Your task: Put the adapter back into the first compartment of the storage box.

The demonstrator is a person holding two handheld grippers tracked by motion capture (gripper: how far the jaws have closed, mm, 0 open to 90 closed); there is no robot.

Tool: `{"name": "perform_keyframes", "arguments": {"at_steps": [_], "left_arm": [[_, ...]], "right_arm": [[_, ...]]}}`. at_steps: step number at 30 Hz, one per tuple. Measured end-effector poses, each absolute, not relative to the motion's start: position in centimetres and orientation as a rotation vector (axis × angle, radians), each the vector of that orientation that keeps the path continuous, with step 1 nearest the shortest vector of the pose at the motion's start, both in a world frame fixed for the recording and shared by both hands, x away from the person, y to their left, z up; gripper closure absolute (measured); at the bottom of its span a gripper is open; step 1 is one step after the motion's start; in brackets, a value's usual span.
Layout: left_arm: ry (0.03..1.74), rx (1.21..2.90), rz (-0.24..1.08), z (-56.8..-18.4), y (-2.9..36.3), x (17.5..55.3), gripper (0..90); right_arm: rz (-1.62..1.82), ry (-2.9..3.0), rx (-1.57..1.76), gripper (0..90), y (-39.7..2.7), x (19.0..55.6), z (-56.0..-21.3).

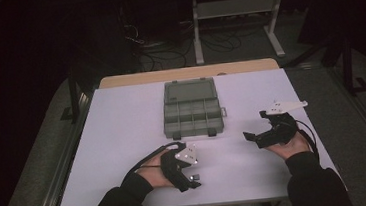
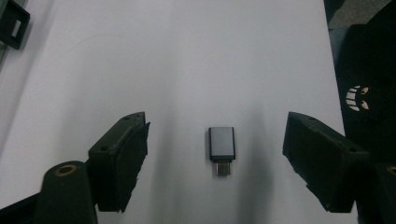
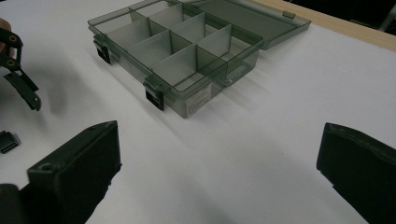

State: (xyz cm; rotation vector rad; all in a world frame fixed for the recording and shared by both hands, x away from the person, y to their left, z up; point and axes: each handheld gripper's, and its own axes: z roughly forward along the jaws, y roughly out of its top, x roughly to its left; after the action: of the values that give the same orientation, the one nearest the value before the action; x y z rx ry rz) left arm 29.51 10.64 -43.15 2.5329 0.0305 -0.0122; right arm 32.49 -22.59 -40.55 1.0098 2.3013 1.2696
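**Open organizer box, small adapter between spread jaws**

A smoky translucent organizer box [image 1: 192, 113] lies open on the white table [image 1: 123, 128], its lid folded back on the far side. A white label on one of its side walls is too blurred to read. On the person's side of the box, the left gripper [image 2: 215, 158] hangs over a small grey USB adapter [image 2: 222, 149], jaws spread wide on either side and not touching it. To the right of the box, the right gripper [image 3: 219, 172] points at it, jaws likewise wide apart, gripping nothing.
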Motion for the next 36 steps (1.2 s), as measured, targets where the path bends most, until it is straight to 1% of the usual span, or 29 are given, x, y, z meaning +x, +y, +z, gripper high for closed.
{"name": "perform_keyframes", "arguments": {"at_steps": [7, 12, 18, 21, 22, 30, 32, 36], "left_arm": [[0.018, 2.538, -0.022, -43.26, 10.82, 29.58, 31.7], [0.002, 2.548, -0.034, -43.42, 10.70, 29.44, 42.6], [-0.004, 2.557, -0.033, -43.52, 10.65, 29.45, 53.0], [-0.007, 2.560, -0.034, -43.55, 10.63, 29.45, 56.8], [-0.008, 2.562, -0.033, -43.57, 10.63, 29.44, 56.8], [-0.026, 2.564, -0.018, -43.61, 10.66, 29.42, 68.5], [-0.033, 2.562, -0.020, -43.62, 10.69, 29.45, 72.9], [-0.039, 2.558, -0.019, -43.64, 10.74, 29.55, 75.8]], "right_arm": [[1.261, 2.318, 1.006, 0.0, -22.49, 32.54, -40.66], [1.261, 2.320, 1.005, 0.0, -22.48, 32.55, -40.68], [1.262, 2.321, 1.006, 0.0, -22.49, 32.55, -40.68], [1.263, 2.321, 1.005, 0.0, -22.48, 32.56, -40.69], [1.263, 2.321, 1.005, 0.0, -22.48, 32.56, -40.69], [1.262, 2.317, 1.003, 0.0, -22.53, 32.56, -40.66], [1.261, 2.309, 1.002, 0.0, -22.55, 32.55, -40.62], [1.263, 2.301, 1.003, 0.0, -22.63, 32.52, -40.55]]}}
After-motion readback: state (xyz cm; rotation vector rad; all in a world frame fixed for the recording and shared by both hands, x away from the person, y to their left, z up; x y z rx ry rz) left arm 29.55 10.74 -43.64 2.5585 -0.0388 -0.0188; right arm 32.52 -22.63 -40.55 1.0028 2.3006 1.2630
